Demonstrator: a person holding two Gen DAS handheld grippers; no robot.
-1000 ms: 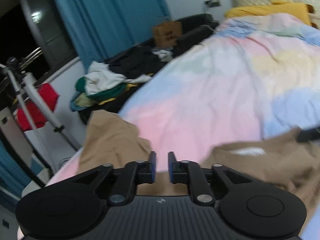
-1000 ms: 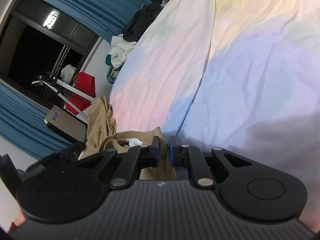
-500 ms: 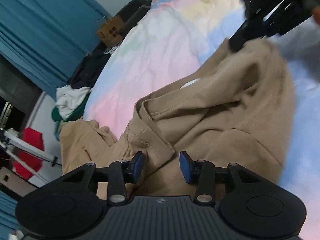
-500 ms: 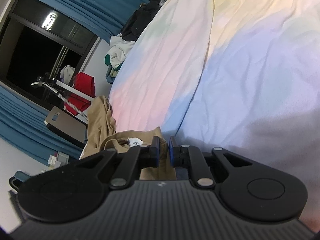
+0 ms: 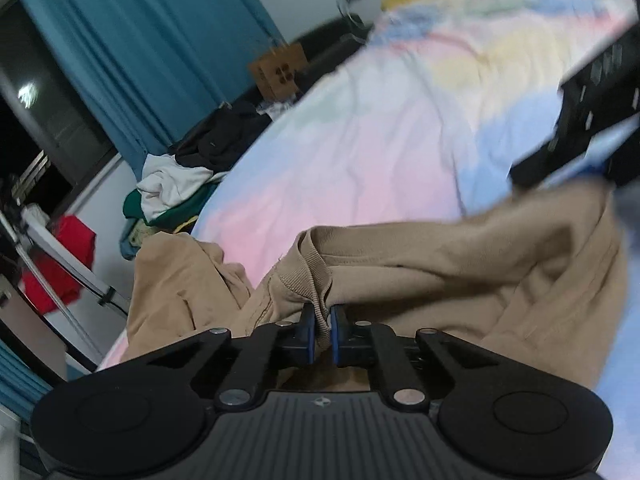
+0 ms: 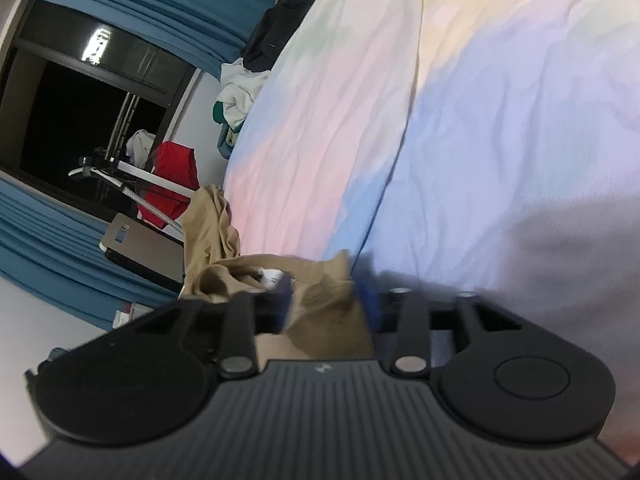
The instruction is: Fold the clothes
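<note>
The jaws of the left gripper (image 5: 322, 330) are closing and are almost together, with the ribbed collar of the tan sweatshirt (image 5: 460, 276) pinched between the blue pads (image 5: 307, 334). The gripper is angled downward toward the bed (image 5: 360, 152), low over the cloth.

The jaws of the right gripper (image 6: 326, 304) are opening and stand roughly half apart; a fold of the tan sweatshirt (image 6: 324, 312) is seen between the blurred blue pads (image 6: 367, 300), which are not pressed on it. This gripper is also tipped downward, close to the pastel bedsheet (image 6: 480, 120).

The sweatshirt is spread crumpled across the near edge of the bed, with one part draped over the side. A heap of other clothes (image 5: 176, 188) is seen beyond the bed, beside the blue curtain (image 5: 152, 48).
</note>
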